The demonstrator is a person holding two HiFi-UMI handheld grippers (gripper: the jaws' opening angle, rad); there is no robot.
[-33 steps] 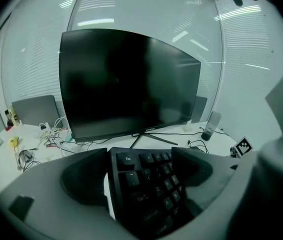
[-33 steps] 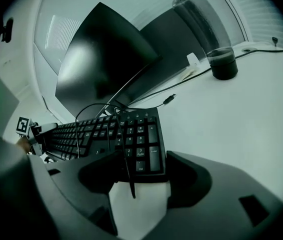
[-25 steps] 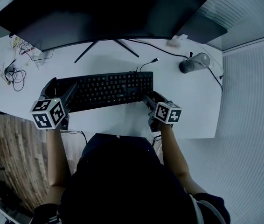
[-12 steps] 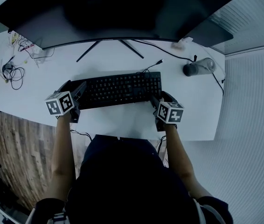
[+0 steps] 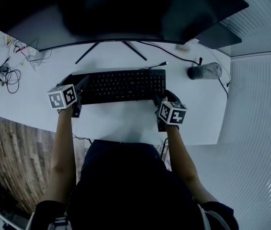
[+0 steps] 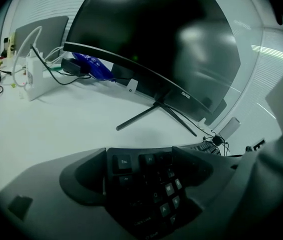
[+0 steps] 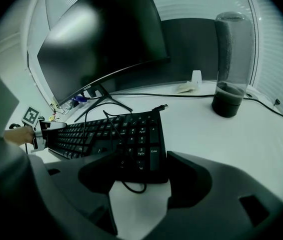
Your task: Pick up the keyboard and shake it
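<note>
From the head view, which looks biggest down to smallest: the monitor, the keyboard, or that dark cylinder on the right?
1. monitor, by far the largest
2. keyboard
3. dark cylinder, clearly the smallest

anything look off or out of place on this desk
Yes: a thin black cable lies draped across the keys of the black keyboard and loops off its front edge, and a loose plug rests unconnected on the white desk.

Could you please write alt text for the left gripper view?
The left gripper grips the Esc end of a black keyboard, one jaw on each side. A white desk stretches beyond, with a dark curved monitor standing on it.
</note>
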